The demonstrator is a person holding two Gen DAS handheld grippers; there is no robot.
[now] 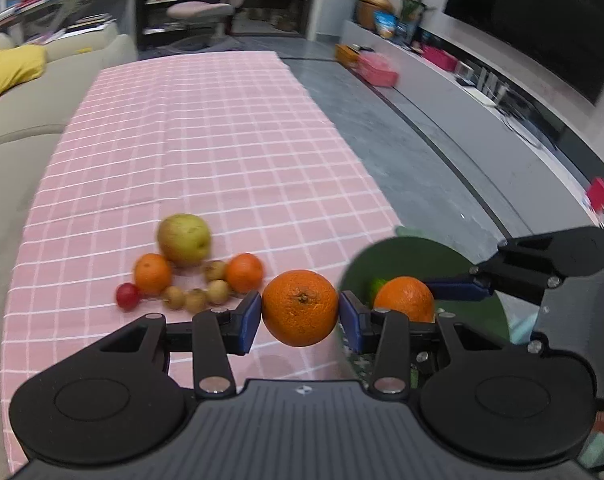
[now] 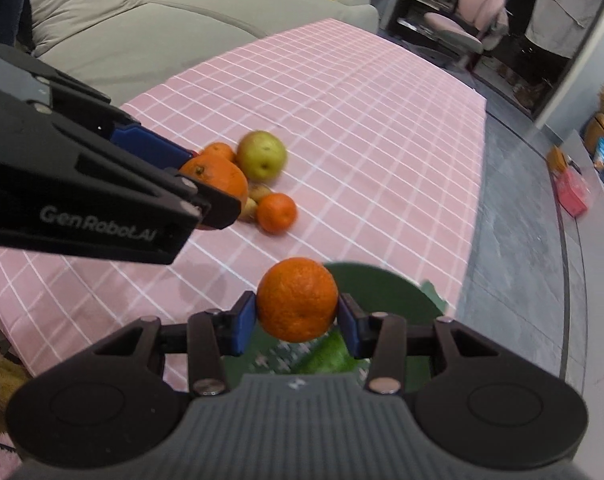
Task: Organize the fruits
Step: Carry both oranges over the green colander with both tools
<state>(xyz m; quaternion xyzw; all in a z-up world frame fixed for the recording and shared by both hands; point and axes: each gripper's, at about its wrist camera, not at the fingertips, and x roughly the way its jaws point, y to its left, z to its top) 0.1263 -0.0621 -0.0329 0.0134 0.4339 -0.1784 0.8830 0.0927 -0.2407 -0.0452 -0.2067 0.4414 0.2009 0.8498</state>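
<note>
Pink tablecloth, gripped orange stem-end facing camera

Motion blur softens the loose fruit on the counter: the apple, the red fruit and the small brown fruits show no crisp edges in the left wrist view. The left hand-held gripper covers the near part of the green plate, and its orange hides the cloth beneath. In the right wrist view, that gripper's arm covers part of the pile; what lies on the plate is a green blur, too smeared to name.
</note>
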